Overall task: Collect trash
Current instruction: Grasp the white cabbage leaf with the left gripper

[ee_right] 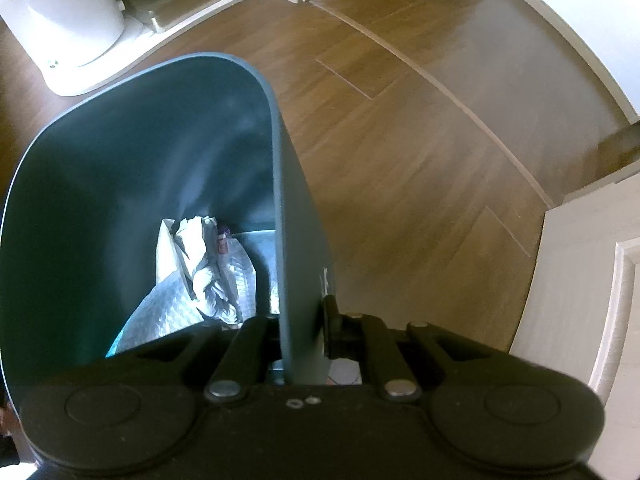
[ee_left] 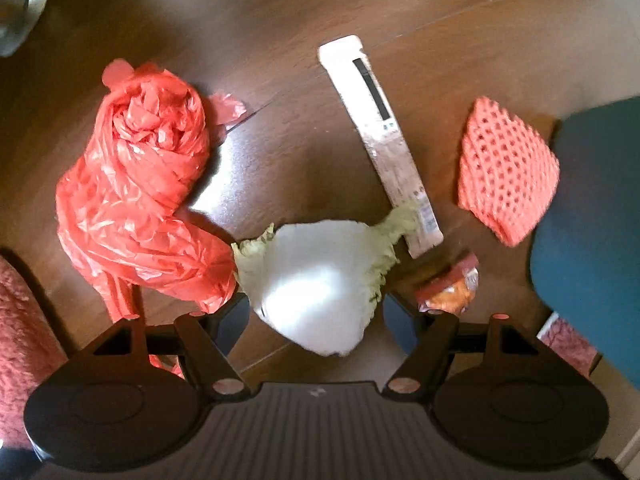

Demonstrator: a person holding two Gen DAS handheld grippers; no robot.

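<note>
In the left wrist view my left gripper [ee_left: 316, 316] is open, its fingers on either side of a white and green cabbage piece [ee_left: 320, 280] lying on the wood floor. Around it lie a crumpled red plastic bag [ee_left: 140, 192], a long pale wrapper [ee_left: 380, 136], an orange foam fruit net [ee_left: 506, 170] and a small red snack packet [ee_left: 452, 288]. In the right wrist view my right gripper [ee_right: 302, 340] is shut on the wall of the dark teal trash bin [ee_right: 296, 208], which holds crumpled white and silver wrappers [ee_right: 204, 268].
The teal bin's side [ee_left: 596, 240] fills the right edge of the left wrist view. A pink fuzzy mat [ee_left: 20, 340] is at the left edge. A white bucket [ee_right: 68, 24] and a raised white ledge [ee_right: 192, 4] stand behind the bin.
</note>
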